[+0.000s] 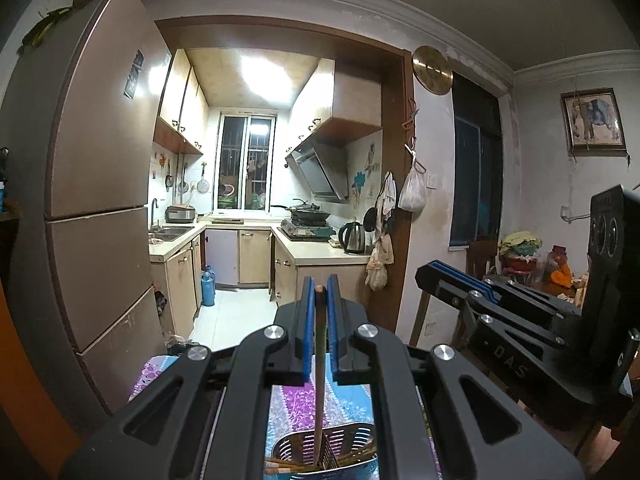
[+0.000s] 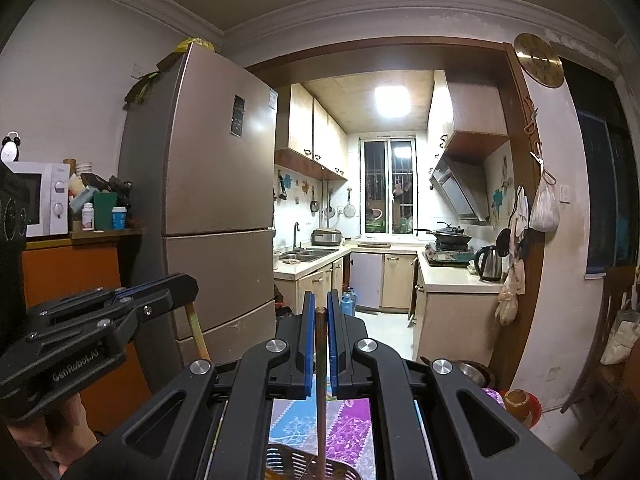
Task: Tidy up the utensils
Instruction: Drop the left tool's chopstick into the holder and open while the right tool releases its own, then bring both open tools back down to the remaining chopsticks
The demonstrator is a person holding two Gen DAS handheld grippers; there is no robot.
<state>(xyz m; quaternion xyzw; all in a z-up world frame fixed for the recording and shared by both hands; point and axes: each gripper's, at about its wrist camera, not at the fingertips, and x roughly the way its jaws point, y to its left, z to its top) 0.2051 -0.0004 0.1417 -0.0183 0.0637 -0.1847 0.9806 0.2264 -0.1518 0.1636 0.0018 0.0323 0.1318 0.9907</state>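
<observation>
Low at centre of left wrist view, left gripper [image 1: 320, 292] stood clamped on one thin wooden chopstick [image 1: 319, 380], lower end inside slotted metal utensil holder [image 1: 336, 450] on purple-and-blue floral cloth [image 1: 292, 400]. Several more sticks lay in holder. Right gripper [image 2: 319, 312] likewise pinched one brown chopstick [image 2: 321, 392] above holder rim [image 2: 292, 462]. Open floor ahead; fridge [image 2: 216, 184] at left edge.
</observation>
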